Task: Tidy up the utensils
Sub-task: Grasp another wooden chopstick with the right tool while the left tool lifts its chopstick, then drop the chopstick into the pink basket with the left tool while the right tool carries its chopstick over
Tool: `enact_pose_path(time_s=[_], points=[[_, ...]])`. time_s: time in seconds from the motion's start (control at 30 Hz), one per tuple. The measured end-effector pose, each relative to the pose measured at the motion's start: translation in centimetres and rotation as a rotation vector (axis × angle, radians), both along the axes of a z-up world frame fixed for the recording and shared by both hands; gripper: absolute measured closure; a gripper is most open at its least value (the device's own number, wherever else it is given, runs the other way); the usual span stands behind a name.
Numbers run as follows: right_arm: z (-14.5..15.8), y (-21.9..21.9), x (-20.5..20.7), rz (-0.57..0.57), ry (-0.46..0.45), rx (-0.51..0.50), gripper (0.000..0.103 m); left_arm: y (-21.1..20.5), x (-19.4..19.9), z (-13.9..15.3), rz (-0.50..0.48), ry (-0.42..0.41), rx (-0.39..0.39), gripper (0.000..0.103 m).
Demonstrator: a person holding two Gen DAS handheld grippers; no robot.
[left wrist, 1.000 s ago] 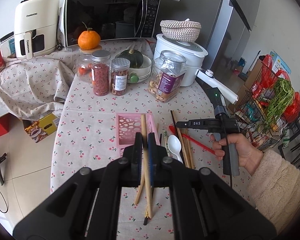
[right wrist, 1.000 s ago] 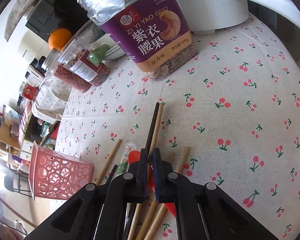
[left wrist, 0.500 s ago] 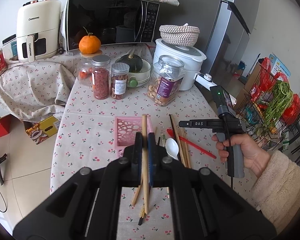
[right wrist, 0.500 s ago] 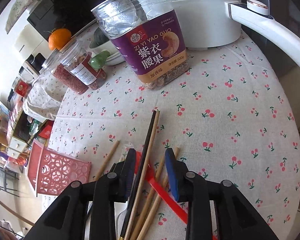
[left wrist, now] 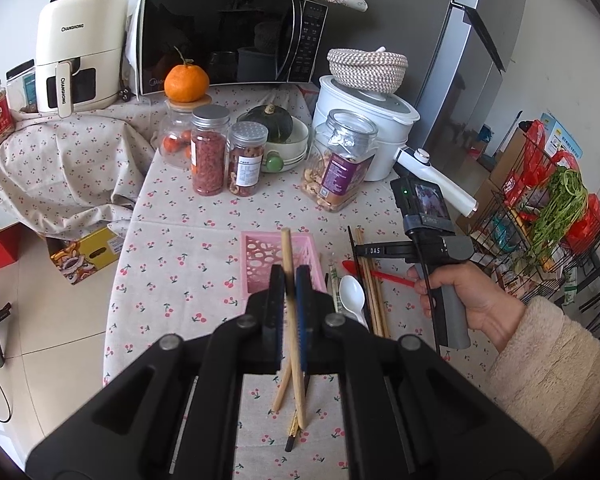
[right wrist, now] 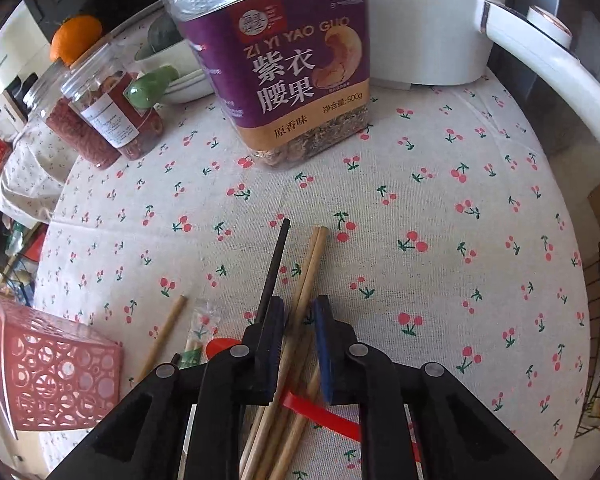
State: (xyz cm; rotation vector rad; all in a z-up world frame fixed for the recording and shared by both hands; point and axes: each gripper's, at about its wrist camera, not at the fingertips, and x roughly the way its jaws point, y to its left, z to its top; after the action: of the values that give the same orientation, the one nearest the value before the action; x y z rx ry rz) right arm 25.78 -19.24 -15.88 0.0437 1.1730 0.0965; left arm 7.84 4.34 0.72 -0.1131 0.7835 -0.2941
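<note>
Our left gripper (left wrist: pixel 288 280) is clenched on a single wooden chopstick (left wrist: pixel 291 320), which runs steeply through the pads, its top end showing in front of the pink perforated basket (left wrist: pixel 260 252) and its lower end hanging over the cherry-print tablecloth (left wrist: pixel 188 248). Under that gripper a second wooden chopstick (left wrist: pixel 282 386) and a dark one (left wrist: pixel 290 442) lie on the cloth.

Our right gripper (right wrist: pixel 296 320) points down at the loose bundle of utensils to the right of the basket, and its jaws are closing. A pair of wooden chopsticks (right wrist: pixel 310 264) lies in the gap between them, but the pads do not yet press on the sticks. A black chopstick (right wrist: pixel 274 268) lies just outside the left pad, touching or nearly touching it. A red plastic spoon (right wrist: pixel 320 412) crosses beneath the bundle. In the left wrist view a white plastic spoon (left wrist: pixel 352 292) rests between the basket and the bundle, with a paper-wrapped pair of chopsticks (left wrist: pixel 335 284) beside it. The right hand (left wrist: pixel 460 300), in a fuzzy cream sleeve (left wrist: pixel 548 368), grips the right tool's handle.

At the far side of the table stand a cashew jar (right wrist: pixel 284 64), two screw-lid jars of dried foods (left wrist: pixel 224 152), a white rice cooker (left wrist: pixel 364 120) and a microwave (left wrist: pixel 232 36).
</note>
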Motion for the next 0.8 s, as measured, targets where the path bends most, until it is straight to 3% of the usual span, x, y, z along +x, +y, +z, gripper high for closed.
enact_pose_path(time_s=[0.07,0.1,0.27,0.47,0.8], points=[[0.1,0.9,0.1,0.004,0.005,-0.066,0.093,0.0,-0.1,0.0,0.001,-0.002,0.002,0.097],[0.4,0.9,-0.1,0.001,-0.004,-0.048,0.098,0.1,-0.1,0.0,0.000,-0.001,0.000,0.097],[4.2,-0.4,-2.9,-0.031,-0.108,0.057,0.098,0.2,-0.5,0.4,-0.009,-0.004,-0.012,0.097],[10.2,-2.0,-9.3,-0.037,-0.264,0.147,0.098,0.2,-2.1,2.2,-0.021,-0.056,-0.025,0.097],[18.7,1.5,-17.8,0.067,-0.492,0.213,0.098,-0.2,-5.1,6.3,-0.047,-0.193,-0.039,0.097]])
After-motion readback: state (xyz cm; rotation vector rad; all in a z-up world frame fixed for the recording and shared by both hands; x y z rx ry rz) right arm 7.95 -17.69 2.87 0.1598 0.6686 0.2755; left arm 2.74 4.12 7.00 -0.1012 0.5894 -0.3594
